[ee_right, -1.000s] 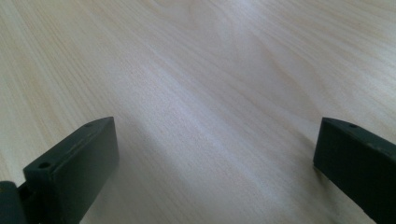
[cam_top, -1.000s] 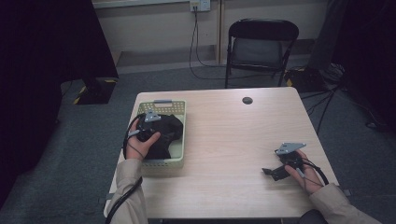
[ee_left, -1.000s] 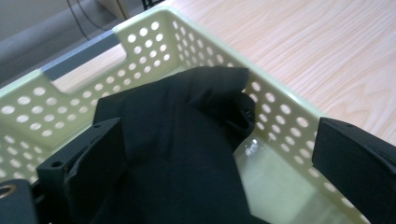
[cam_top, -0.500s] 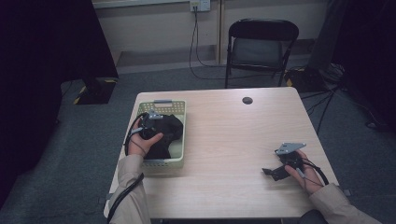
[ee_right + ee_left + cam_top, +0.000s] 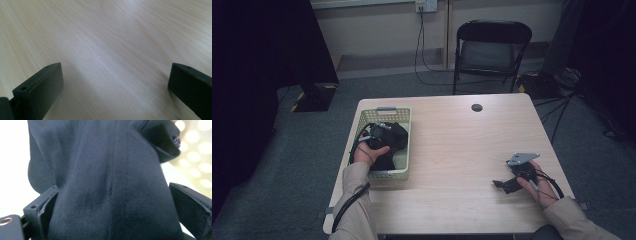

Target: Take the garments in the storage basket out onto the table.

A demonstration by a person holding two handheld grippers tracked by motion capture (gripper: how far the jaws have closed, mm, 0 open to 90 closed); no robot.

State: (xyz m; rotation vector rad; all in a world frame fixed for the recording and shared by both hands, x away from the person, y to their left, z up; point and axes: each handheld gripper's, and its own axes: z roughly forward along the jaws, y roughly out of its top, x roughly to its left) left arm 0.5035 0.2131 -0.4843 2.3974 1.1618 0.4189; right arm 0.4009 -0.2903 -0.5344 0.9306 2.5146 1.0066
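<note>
Grey carpet runs under one wooden table (image 5: 452, 150), with one folding chair (image 5: 492, 50) beyond its far edge. On the table's left side sits one pale green basket (image 5: 404, 145), and in it lies one dark cloth (image 5: 394, 137), bunched up, probably so it can be lifted out in a single pinch. One left gripper (image 5: 374, 140) reaches down into the basket; its jaws have just been closing a little yet stand wide, with the cloth (image 5: 107, 190) bulging between them, and I cannot tell whether the pads press it. One right gripper (image 5: 507, 185) rests low over bare wood near the table's right edge, jaws spread and empty, seemingly parked out of the way. One small dark disc (image 5: 477, 107) lies near the far edge.
</note>
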